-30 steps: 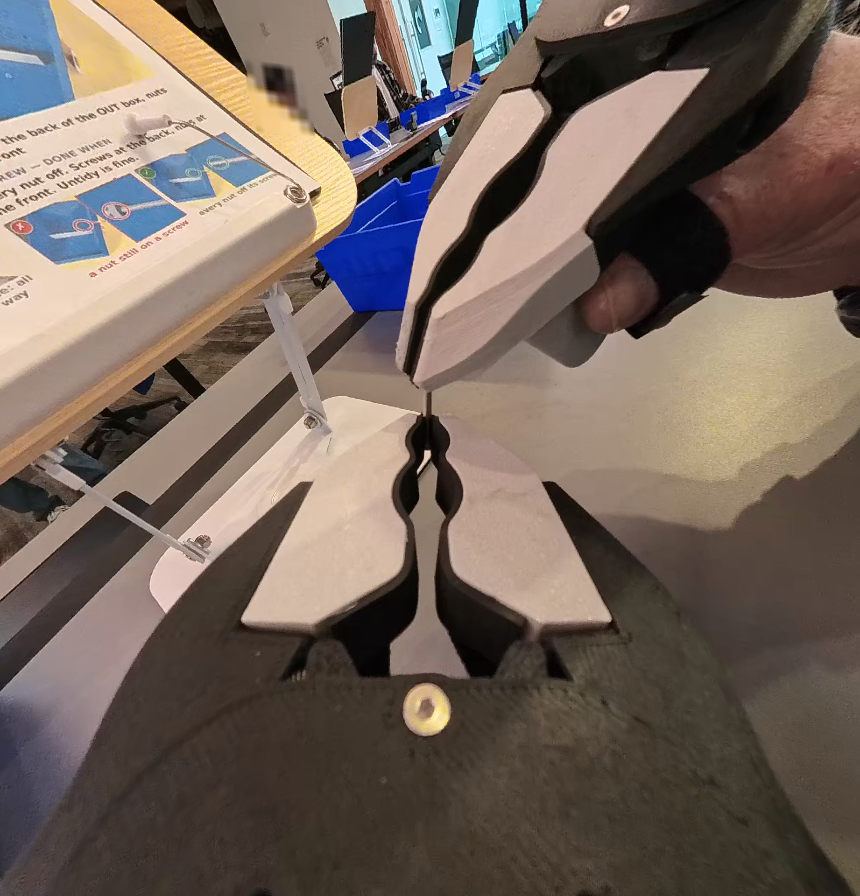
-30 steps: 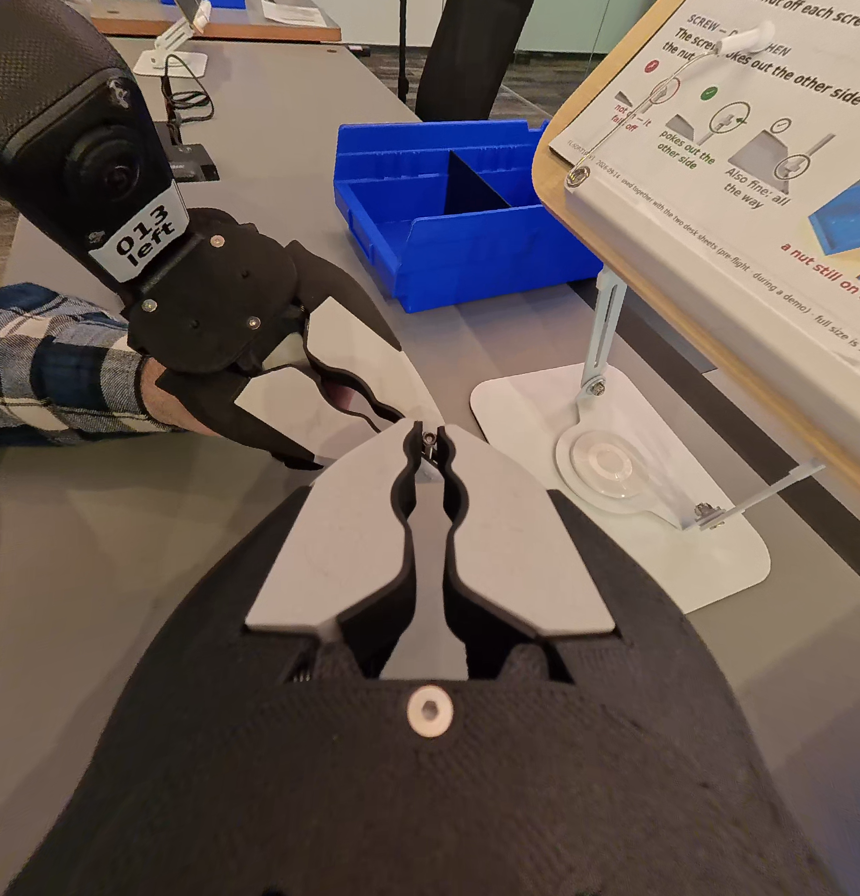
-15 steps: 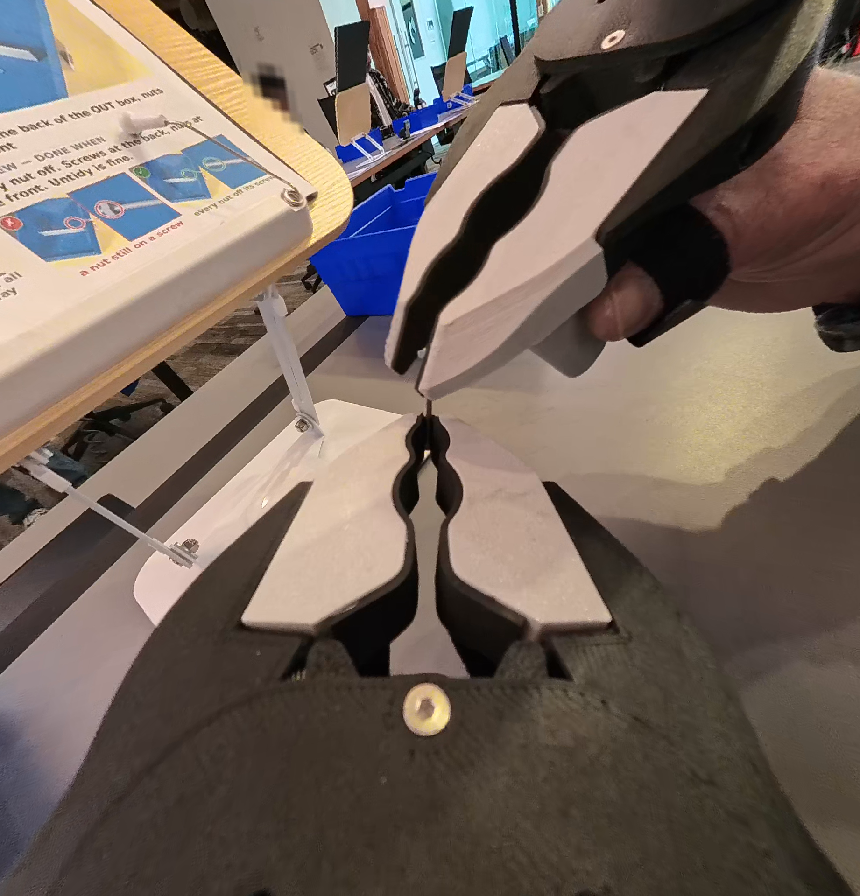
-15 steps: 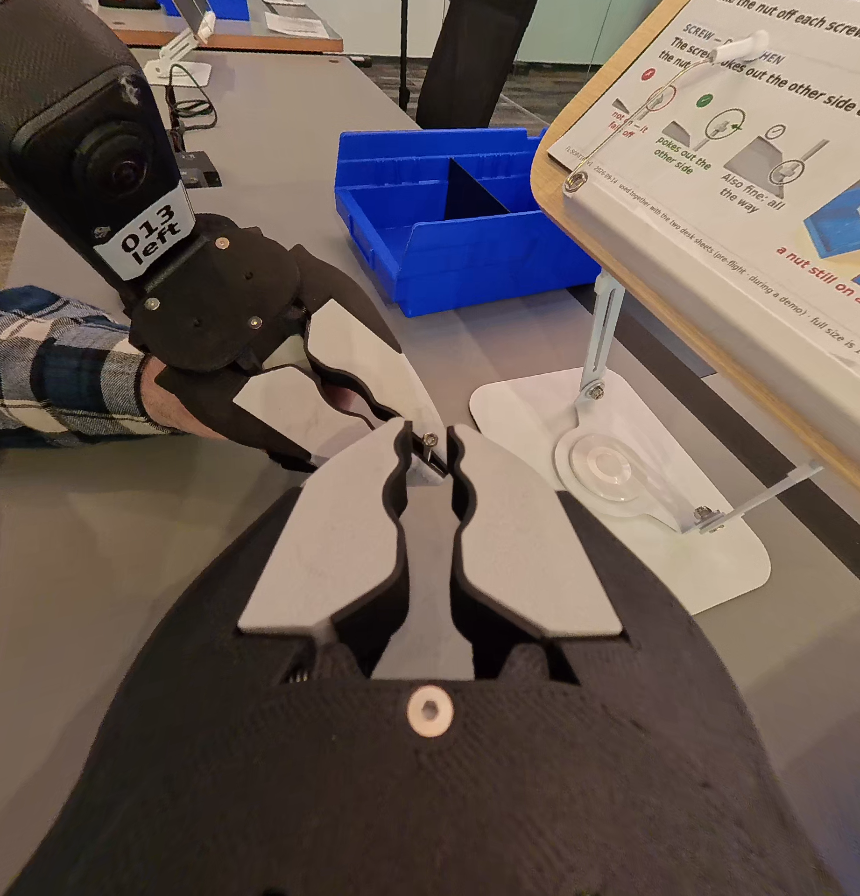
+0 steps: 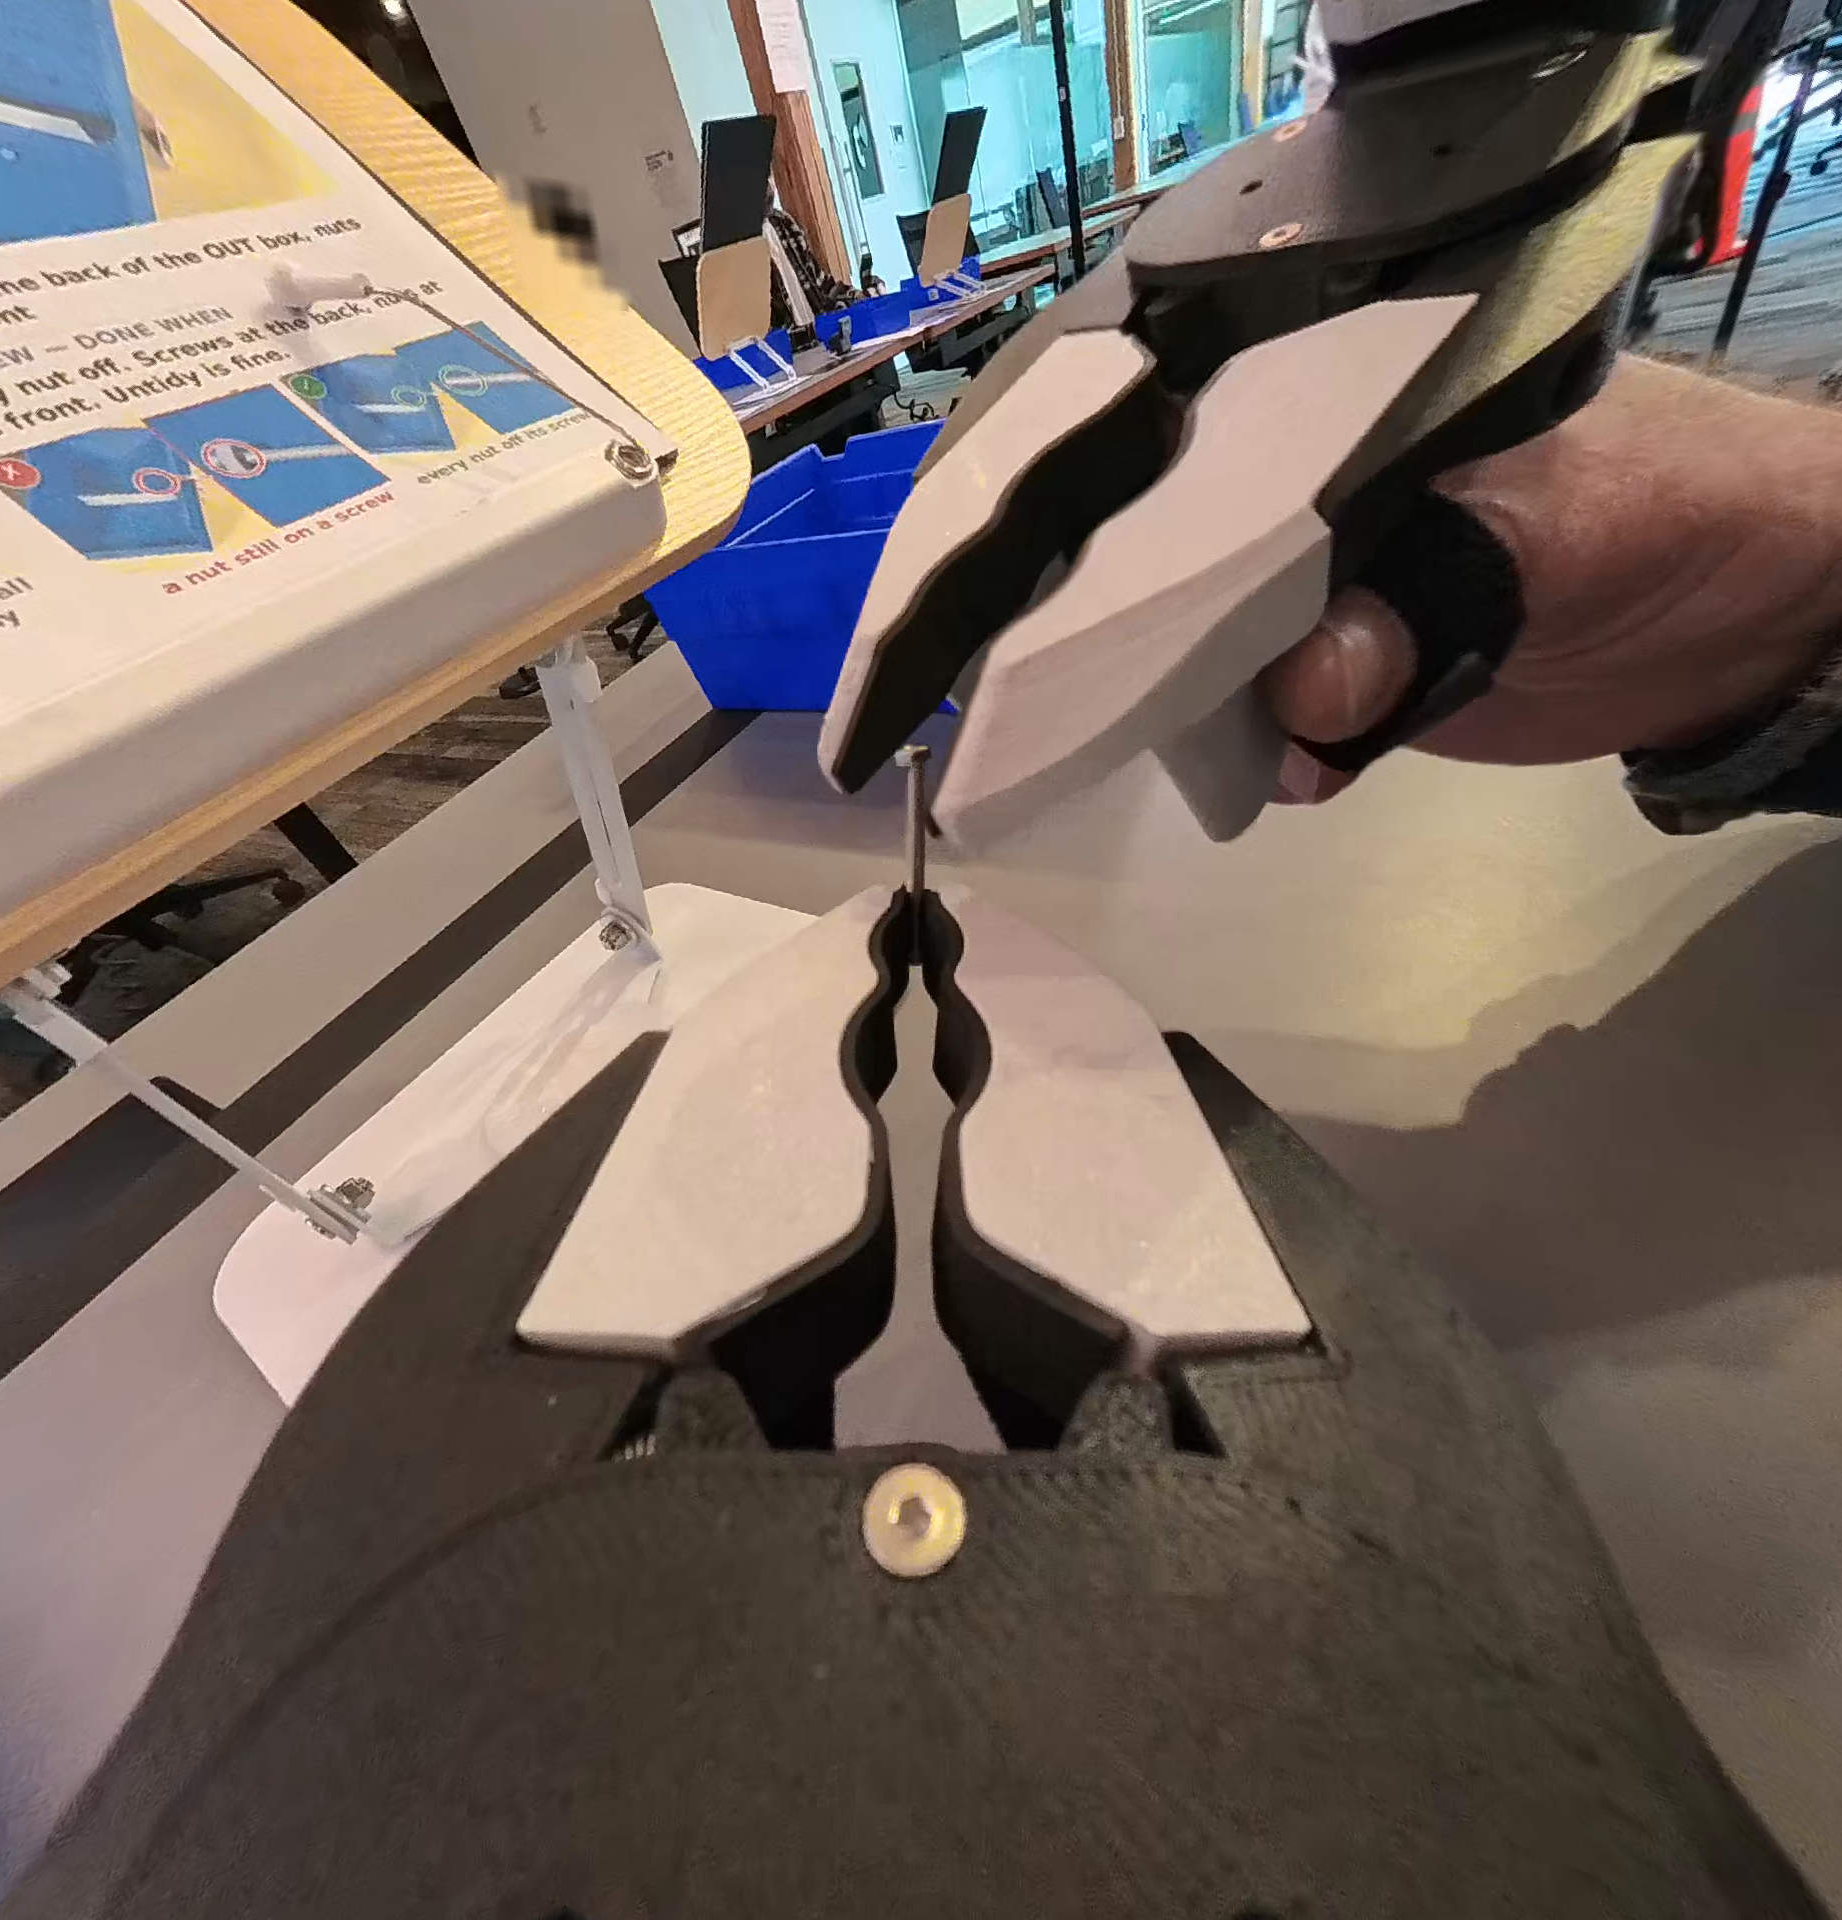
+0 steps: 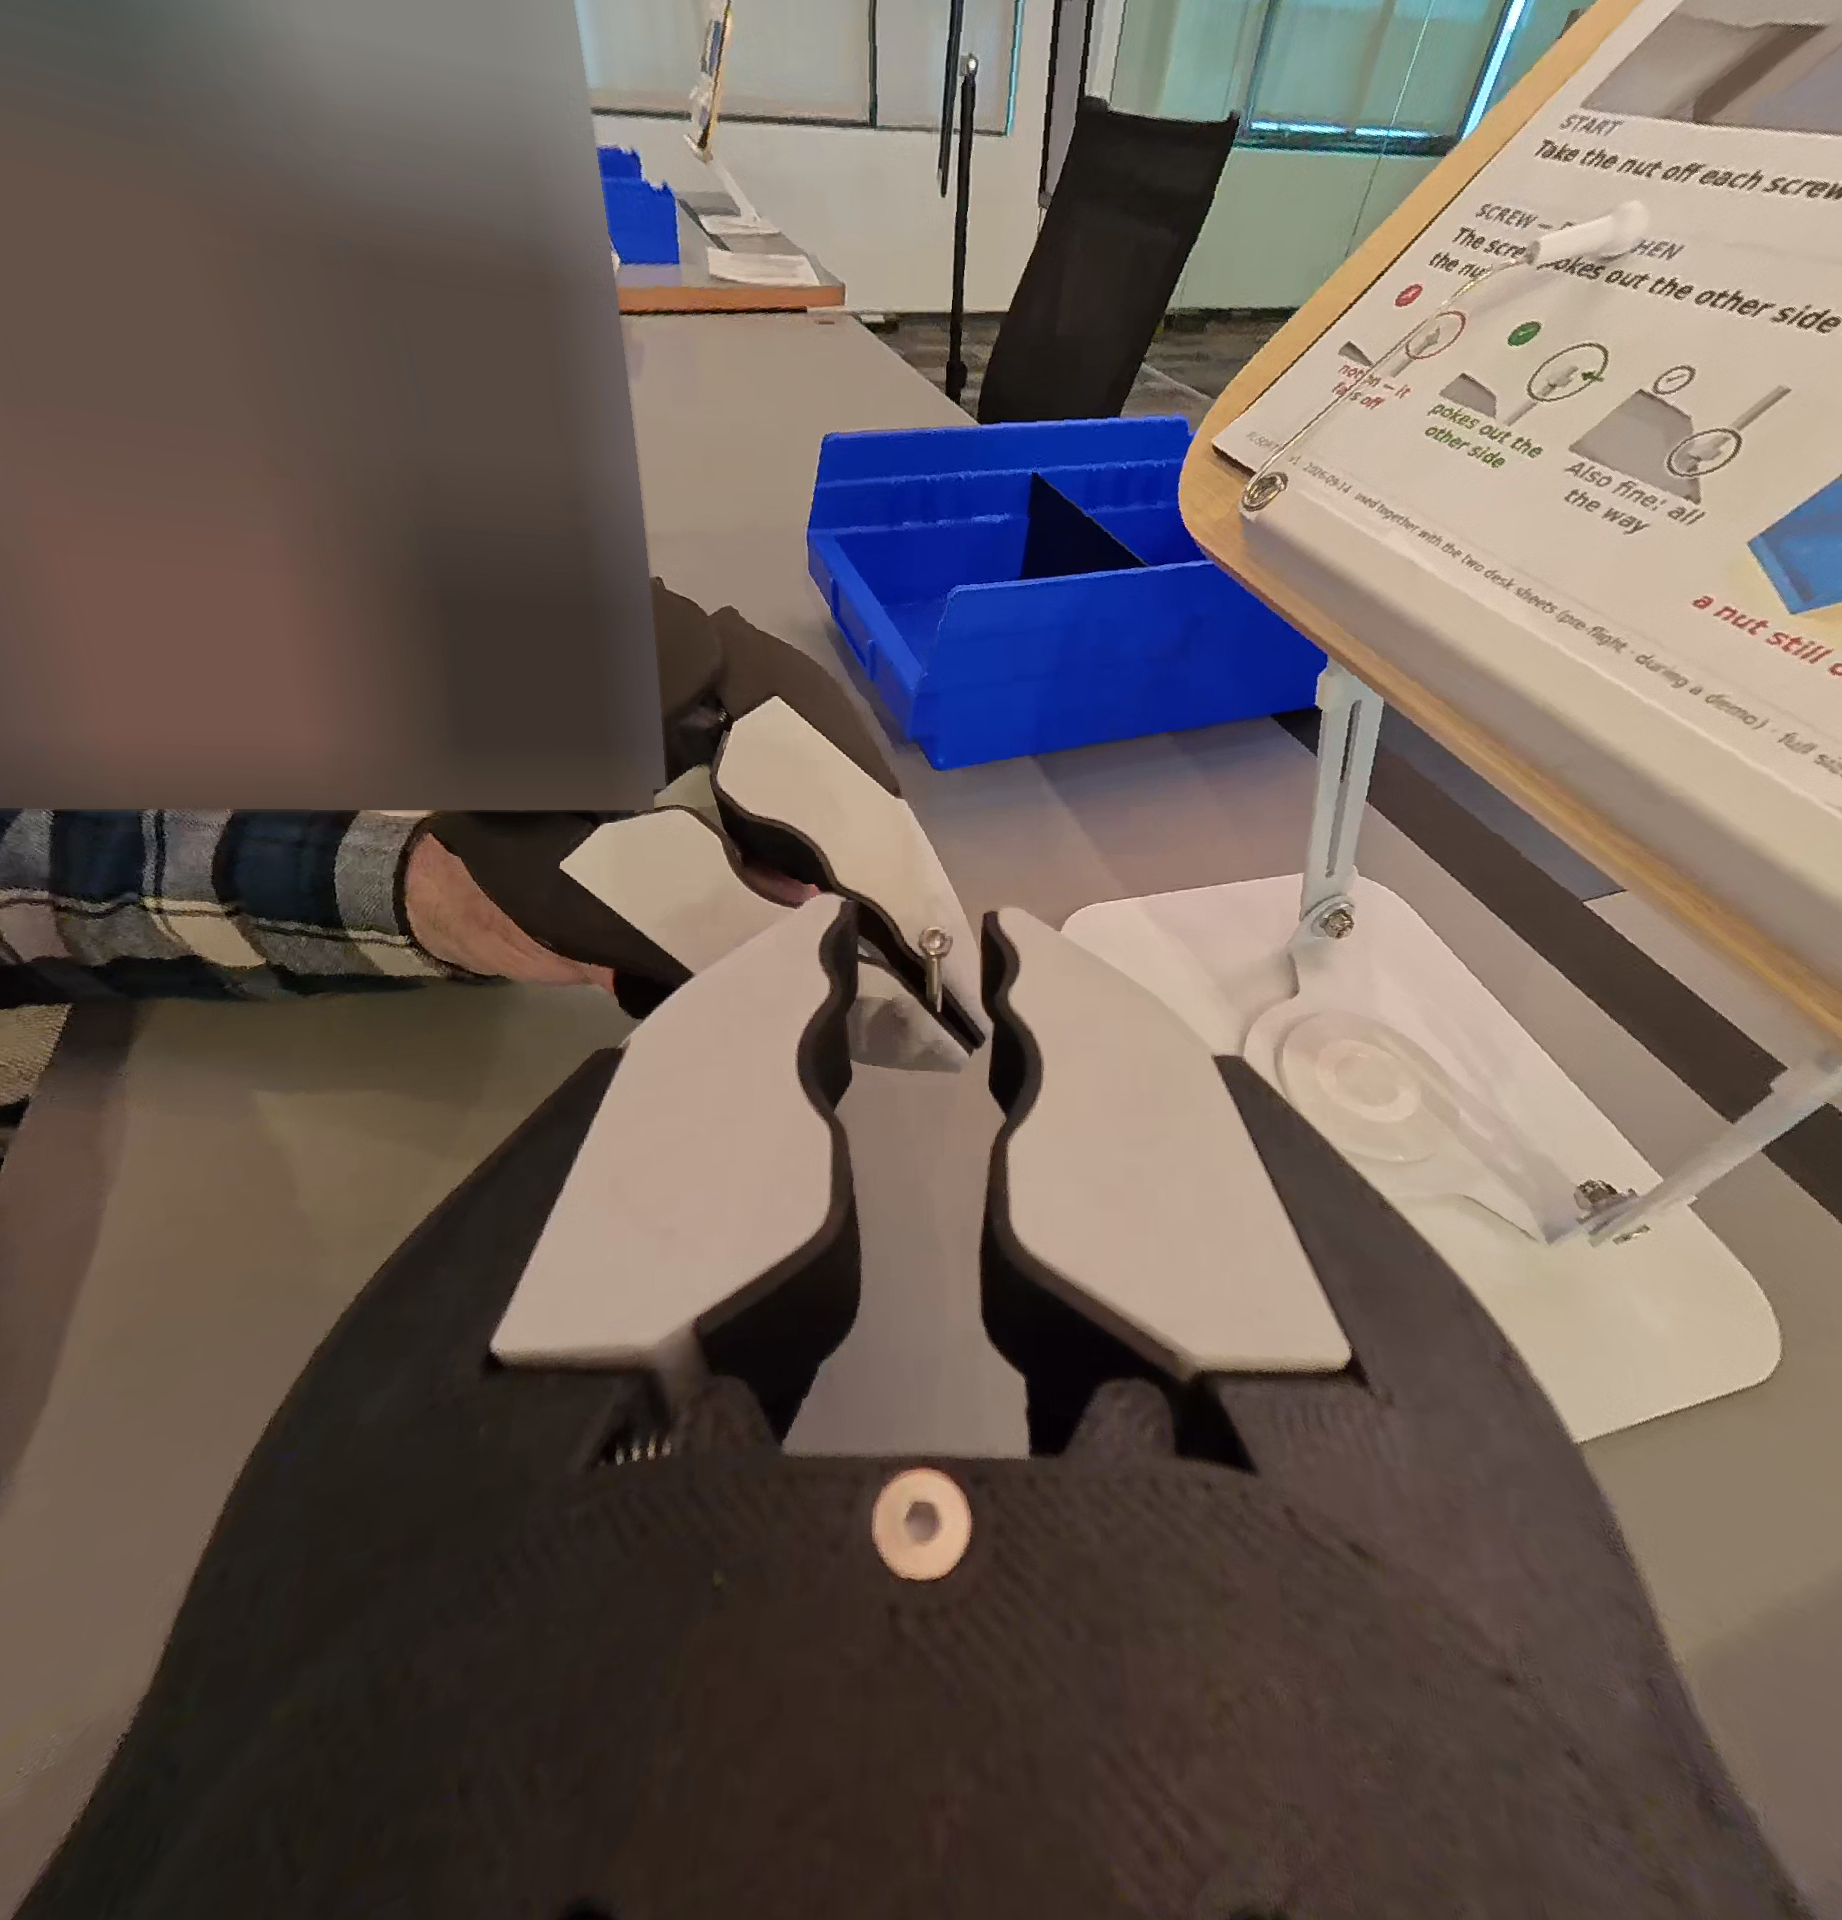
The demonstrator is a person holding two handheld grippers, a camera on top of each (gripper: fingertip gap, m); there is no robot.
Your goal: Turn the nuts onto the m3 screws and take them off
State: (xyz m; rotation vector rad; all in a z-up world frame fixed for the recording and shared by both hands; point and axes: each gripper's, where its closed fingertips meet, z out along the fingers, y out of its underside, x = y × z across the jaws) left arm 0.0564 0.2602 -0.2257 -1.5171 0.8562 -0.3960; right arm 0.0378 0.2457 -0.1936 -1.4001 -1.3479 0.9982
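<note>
Our left claw (image 5: 912, 914) pinches the screw (image 5: 914, 831) upright by its tip, presenting the head; our right claw (image 6: 912, 971) straddles it, parted, pads clear.

— Big open office, this. The grey tabletop (image 6: 771, 436) runs a long way back, and there's another desk with a wood edge (image 6: 730, 296) beyond it.

— Glass partitions at the far end (image 5: 1010, 114), all washed in a teal-green light. A wooden column (image 5: 782, 135) stands among them.

— Black chair (image 6: 1104, 260) pushed up behind the tabletop. More dark chair backs (image 5: 735, 187) down the rows.

— The floor looks like dark patterned carpet (image 5: 460, 727); a chair's wheeled base (image 5: 221, 894) sits on it.

— White wall below the windows (image 6: 875, 208). Warm light pools on the tabletop (image 5: 1364, 935) to the right, with a soft shadow beside it.
</note>
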